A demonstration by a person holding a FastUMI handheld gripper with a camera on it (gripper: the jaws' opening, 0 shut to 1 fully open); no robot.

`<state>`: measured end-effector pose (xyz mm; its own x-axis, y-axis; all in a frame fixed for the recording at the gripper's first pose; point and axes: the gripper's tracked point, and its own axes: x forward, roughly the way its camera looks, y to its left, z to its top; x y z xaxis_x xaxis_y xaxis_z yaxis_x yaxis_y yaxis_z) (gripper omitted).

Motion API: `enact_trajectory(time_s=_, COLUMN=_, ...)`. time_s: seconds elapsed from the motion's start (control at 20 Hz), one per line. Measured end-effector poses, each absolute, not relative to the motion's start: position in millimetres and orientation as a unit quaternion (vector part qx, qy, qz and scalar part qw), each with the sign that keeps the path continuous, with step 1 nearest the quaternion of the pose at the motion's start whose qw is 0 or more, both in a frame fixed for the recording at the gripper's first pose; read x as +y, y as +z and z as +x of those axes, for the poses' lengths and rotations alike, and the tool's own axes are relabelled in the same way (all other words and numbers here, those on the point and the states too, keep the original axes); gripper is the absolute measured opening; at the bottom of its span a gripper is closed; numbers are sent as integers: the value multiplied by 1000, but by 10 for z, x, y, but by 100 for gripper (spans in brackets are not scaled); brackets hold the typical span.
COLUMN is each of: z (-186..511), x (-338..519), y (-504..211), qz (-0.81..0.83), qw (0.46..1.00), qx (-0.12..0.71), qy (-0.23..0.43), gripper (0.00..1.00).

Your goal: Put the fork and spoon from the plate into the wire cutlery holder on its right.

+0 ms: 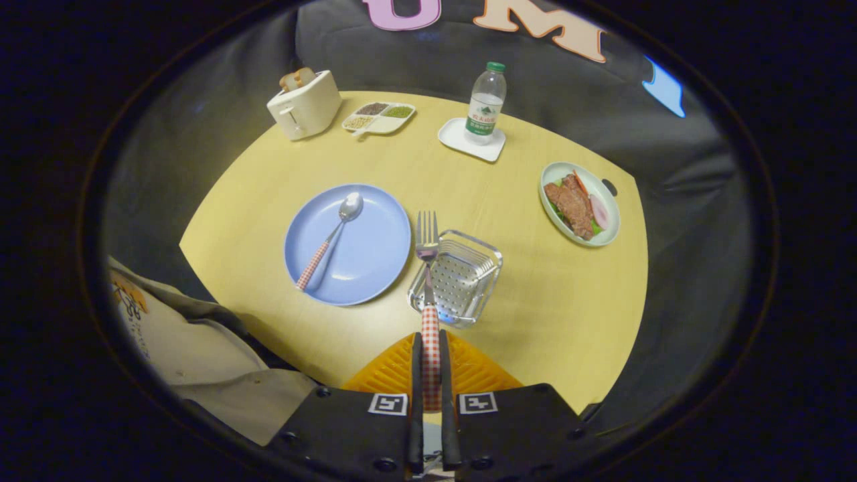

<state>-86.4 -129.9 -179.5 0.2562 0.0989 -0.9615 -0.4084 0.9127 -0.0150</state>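
Our hand-held gripper (429, 365) clamps the fork (427, 268) by its handle, mid-frame above the wire cutlery holder (469, 281). Next we lower it in; the spoon (333, 241) waits on the plate (375, 268).

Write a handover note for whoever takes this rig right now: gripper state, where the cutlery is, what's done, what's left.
Hand-held gripper: shut on the checked-handled metal fork, tines pointing forward, over the clear-walled wire cutlery holder.
Checked-handled metal spoon: lying on the round blue plate, left of the holder.
Done: fork is off the plate.
Left: lower the fork into the holder and release, then pick the spoon off the plate and put it in too.
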Motion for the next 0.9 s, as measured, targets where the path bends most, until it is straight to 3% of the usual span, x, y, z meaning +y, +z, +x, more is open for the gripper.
enact_trajectory(time_s=0.9, z=-860, x=-1667, y=-2119, qz=-209, qw=676, qx=682, qy=185, gripper=14)
